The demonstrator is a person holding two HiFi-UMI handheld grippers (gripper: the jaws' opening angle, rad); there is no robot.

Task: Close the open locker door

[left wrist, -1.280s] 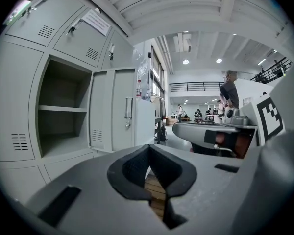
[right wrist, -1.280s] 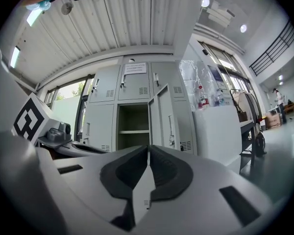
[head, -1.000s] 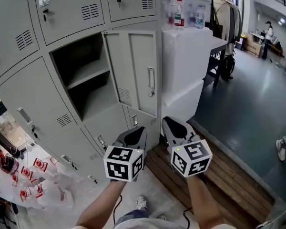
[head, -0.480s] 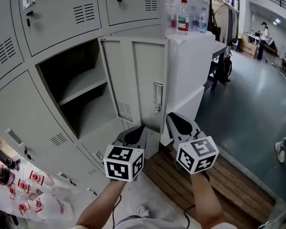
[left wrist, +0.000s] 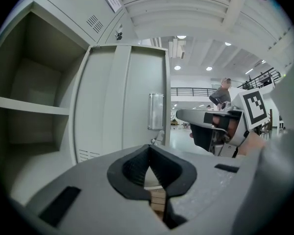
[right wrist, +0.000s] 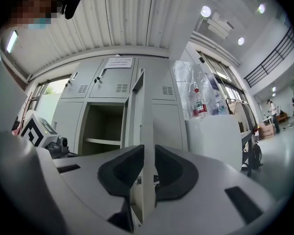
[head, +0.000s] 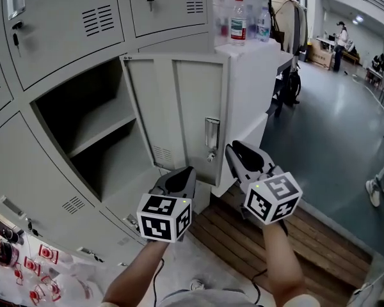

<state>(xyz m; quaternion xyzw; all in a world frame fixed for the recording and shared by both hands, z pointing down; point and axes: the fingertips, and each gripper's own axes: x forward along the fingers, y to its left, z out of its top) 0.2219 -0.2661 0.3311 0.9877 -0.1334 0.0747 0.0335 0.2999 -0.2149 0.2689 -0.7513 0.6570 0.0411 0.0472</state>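
The open grey locker door (head: 179, 114) stands out from the locker bank, its latch handle (head: 210, 135) near the free edge. Left of it the open compartment (head: 83, 133) shows one shelf. My left gripper (head: 179, 176) is shut and empty, low in front of the door's inner face (left wrist: 122, 102). My right gripper (head: 235, 151) is at the door's free edge, just below the handle. Its jaws have just been opening. In the right gripper view the door's edge (right wrist: 143, 131) stands in the narrow gap of the right gripper (right wrist: 148, 153), and I see no clear press on it.
A white cabinet (head: 249, 88) with water bottles (head: 238, 19) on top stands right of the door. Wooden planks (head: 256, 242) lie underfoot. Bags with red print (head: 45, 280) lie at lower left. A person's shoe (head: 374, 192) shows at far right.
Both grippers have moved forward toward the door, which now looks larger and nearer. The right gripper's tips have come up to the door's free edge.
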